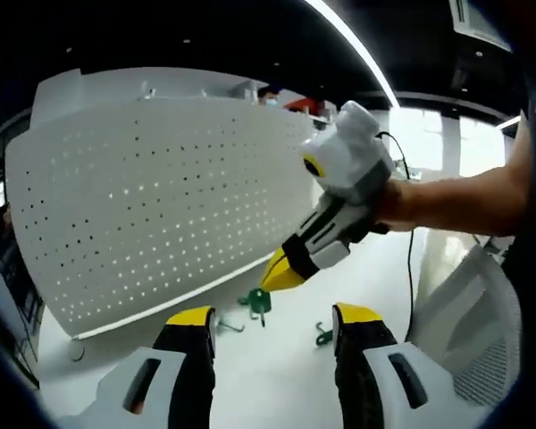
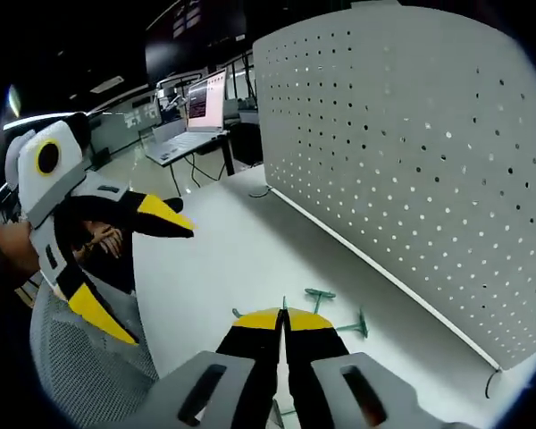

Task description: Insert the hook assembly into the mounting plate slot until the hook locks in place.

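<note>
A white perforated mounting plate (image 1: 161, 197) (image 2: 411, 161) stands upright along the white table (image 1: 277, 375) (image 2: 214, 268). Three small green hook pieces lie on the table in front of it: one (image 1: 257, 302) (image 2: 320, 295) nearest the plate, another (image 1: 323, 335) (image 2: 357, 323), and a third (image 1: 228, 326) (image 2: 237, 313). My left gripper (image 1: 275, 317) (image 2: 134, 264) is open, hovering short of the hooks with nothing between its jaws. My right gripper (image 2: 284, 317) (image 1: 280, 275) is shut, its yellow tips just above the hooks; I cannot make out anything held in it.
A grey mesh chair (image 1: 482, 331) (image 2: 80, 357) sits at the table's near edge. A desk with an open laptop (image 2: 205, 103) stands beyond the table's far end. Thin cables (image 1: 411, 268) (image 2: 491, 380) run near the plate's end.
</note>
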The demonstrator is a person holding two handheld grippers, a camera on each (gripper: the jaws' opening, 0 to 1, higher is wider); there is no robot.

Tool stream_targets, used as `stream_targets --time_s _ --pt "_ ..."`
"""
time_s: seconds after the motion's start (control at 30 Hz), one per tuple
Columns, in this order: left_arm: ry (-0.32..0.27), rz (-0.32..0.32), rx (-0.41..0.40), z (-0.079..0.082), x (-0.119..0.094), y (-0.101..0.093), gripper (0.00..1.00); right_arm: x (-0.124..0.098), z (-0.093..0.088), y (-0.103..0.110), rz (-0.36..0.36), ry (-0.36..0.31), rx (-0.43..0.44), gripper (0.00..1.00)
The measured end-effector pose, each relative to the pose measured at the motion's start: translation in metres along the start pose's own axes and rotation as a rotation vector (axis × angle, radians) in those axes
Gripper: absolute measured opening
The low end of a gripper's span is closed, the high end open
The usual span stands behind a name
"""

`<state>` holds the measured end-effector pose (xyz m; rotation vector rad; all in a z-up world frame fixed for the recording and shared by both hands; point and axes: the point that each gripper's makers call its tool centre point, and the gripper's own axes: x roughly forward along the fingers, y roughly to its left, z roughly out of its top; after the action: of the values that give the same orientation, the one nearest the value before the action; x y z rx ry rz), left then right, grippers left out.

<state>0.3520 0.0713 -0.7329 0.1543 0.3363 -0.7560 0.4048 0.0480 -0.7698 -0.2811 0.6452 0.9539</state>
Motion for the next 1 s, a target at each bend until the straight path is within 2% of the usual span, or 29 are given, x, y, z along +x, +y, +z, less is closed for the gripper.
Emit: stream_targets --time_s 0.13,0.53,0.63,0.77,1.0 --pt "0.036 0.011 0.006 -0.008 0.009 0.007 0.46 -0.001 0.001 0.001 0.000 -0.003 0.000 0.00" --pt "0.084 0.020 0.015 -0.026 0.027 0.015 0.31 -0.003 0.008 0.005 0.014 -0.018 0.012 0.00" --pt "0.091 0.019 0.014 -0.027 0.030 0.016 0.29 -0.003 0.009 0.005 0.015 -0.020 0.013 0.00" --pt "0.094 0.019 0.027 -0.028 0.032 0.016 0.20 -0.003 0.010 0.006 0.015 -0.021 0.016 0.00" --pt "0.092 0.011 0.050 -0.029 0.034 0.013 0.13 -0.005 0.010 0.005 0.012 -0.022 0.021 0.00"
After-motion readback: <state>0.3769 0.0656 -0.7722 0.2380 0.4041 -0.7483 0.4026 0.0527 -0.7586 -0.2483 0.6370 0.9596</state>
